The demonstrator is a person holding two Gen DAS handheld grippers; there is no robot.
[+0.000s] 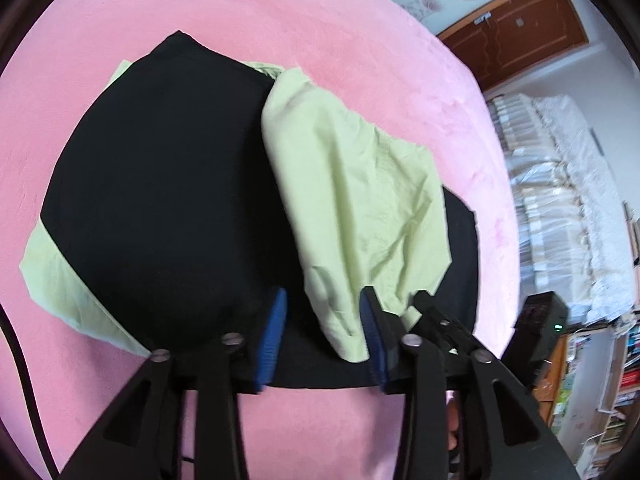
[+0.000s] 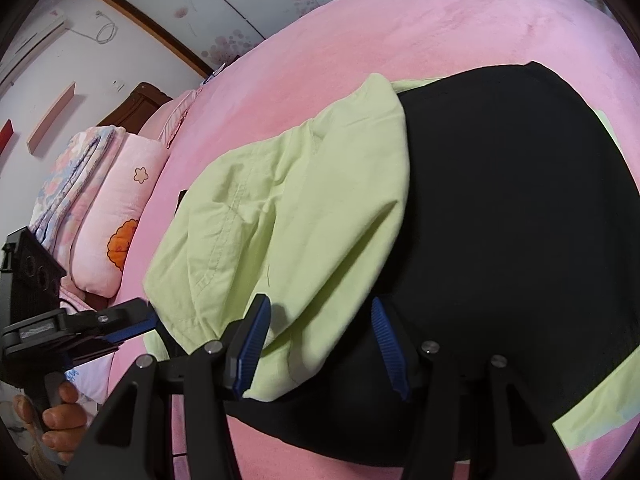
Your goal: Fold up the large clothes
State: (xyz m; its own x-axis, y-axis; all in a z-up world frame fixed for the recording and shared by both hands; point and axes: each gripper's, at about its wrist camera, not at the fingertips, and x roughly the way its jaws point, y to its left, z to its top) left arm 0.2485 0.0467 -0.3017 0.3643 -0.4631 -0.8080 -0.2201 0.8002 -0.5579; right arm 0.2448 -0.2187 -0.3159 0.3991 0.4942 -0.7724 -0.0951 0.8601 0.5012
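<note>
The black-and-green garment (image 1: 160, 200) lies spread on the pink bed (image 1: 280, 32), and every place here is told from it. At its left edge a pale green sleeve (image 1: 60, 280) pokes out from under the black body. Right of the middle, the other green sleeve (image 1: 352, 208) is folded inward across the black cloth, its cuff end at the near hem. The left gripper (image 1: 325, 340) stands over that cuff with its jaws spread; the cuff lies between the blue pads, which do not press it. The right gripper (image 2: 320, 344) hovers over the near hem too, jaws spread, green cloth between the pads but not pinched.

The step in hand looks like the sleeve fold, just laid. The left sleeve probably comes next: that calls for a pinch at its cuff and a carry across the black body.

No brand, label or writing can be read.
</note>
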